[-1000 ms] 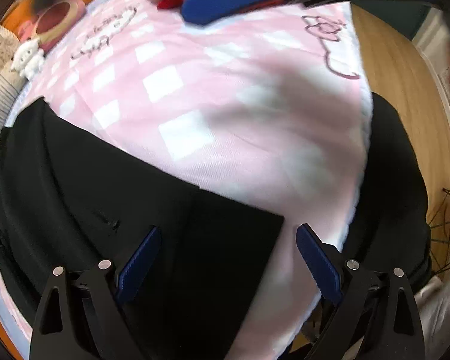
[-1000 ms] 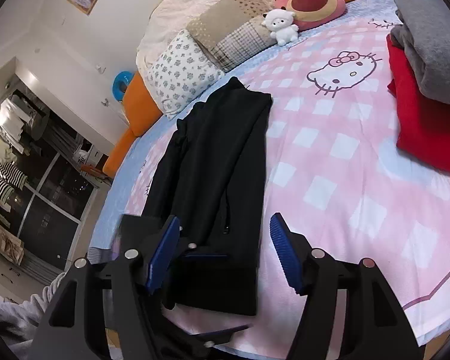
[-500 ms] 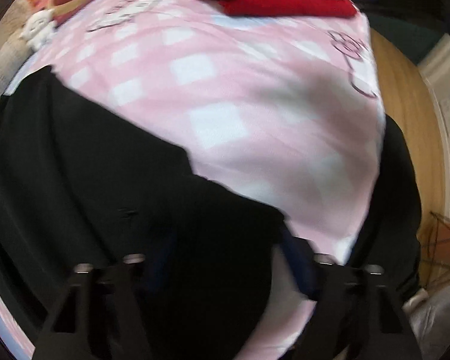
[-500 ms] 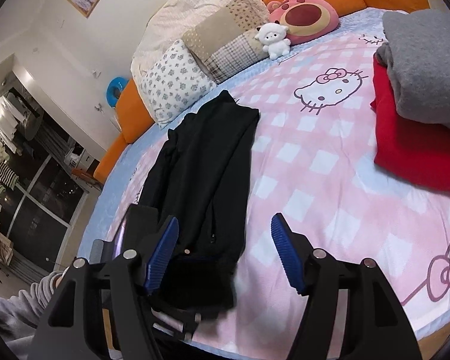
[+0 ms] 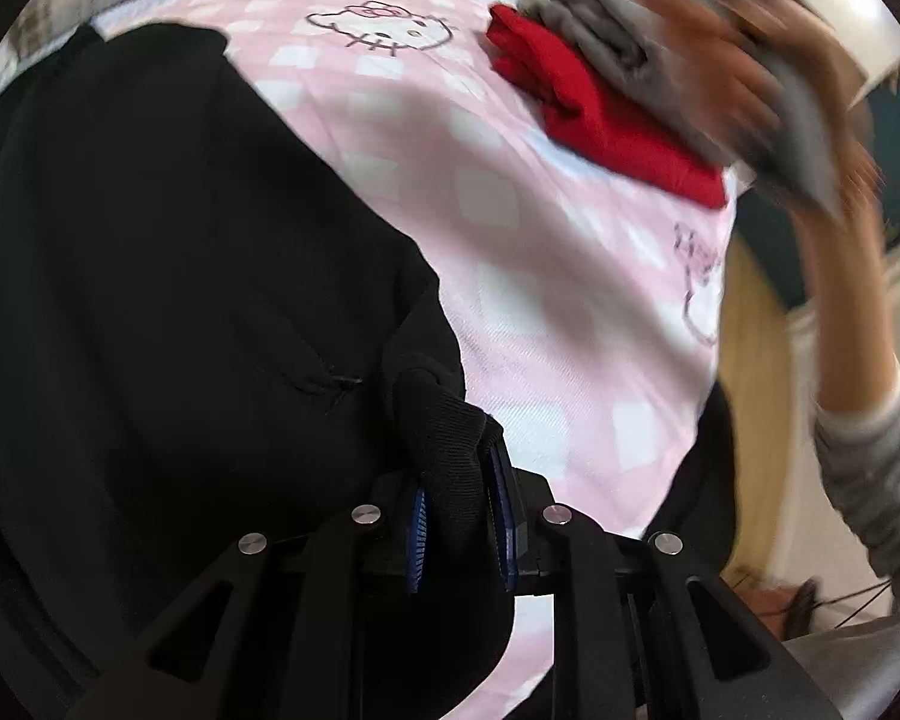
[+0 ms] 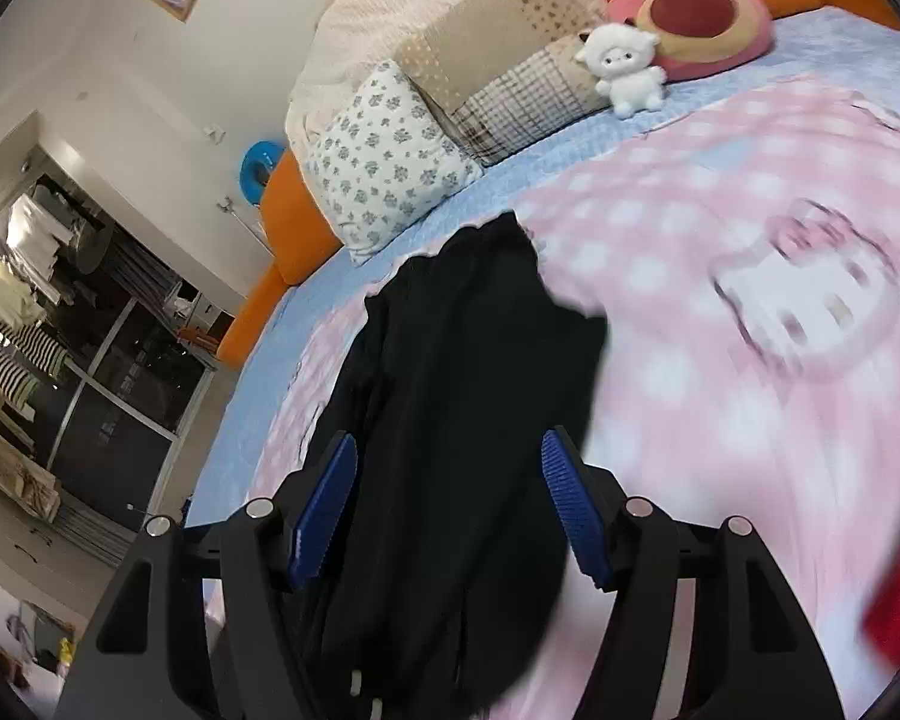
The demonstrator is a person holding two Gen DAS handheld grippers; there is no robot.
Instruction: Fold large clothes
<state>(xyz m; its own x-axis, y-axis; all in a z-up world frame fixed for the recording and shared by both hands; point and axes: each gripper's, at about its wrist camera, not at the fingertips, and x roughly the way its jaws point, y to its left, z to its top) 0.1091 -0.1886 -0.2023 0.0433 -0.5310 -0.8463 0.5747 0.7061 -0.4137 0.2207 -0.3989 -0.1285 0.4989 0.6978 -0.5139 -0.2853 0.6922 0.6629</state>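
A black garment [image 5: 168, 276] lies lengthwise on the pink checked bedspread [image 5: 570, 276]. My left gripper [image 5: 465, 525] is shut on its ribbed hem [image 5: 450, 444], which bunches up between the blue pads. In the right wrist view the same black garment [image 6: 474, 372] stretches away toward the pillows. My right gripper [image 6: 450, 501] is open and hovers over the garment's middle, with the cloth seen between its blue pads [image 6: 324, 504].
A folded red garment [image 5: 594, 126] with a grey one [image 5: 618, 42] on top lies at the bed's far right. The person's arm [image 5: 834, 276] crosses that side. Pillows [image 6: 390, 174], a white plush [image 6: 621, 69] and a pink plush [image 6: 690, 6] line the headboard. A wooden floor [image 5: 750, 372] borders the bed.
My left gripper has closed on the garment's hem, from wide open a second ago. My right gripper has moved forward over the garment and stays open.
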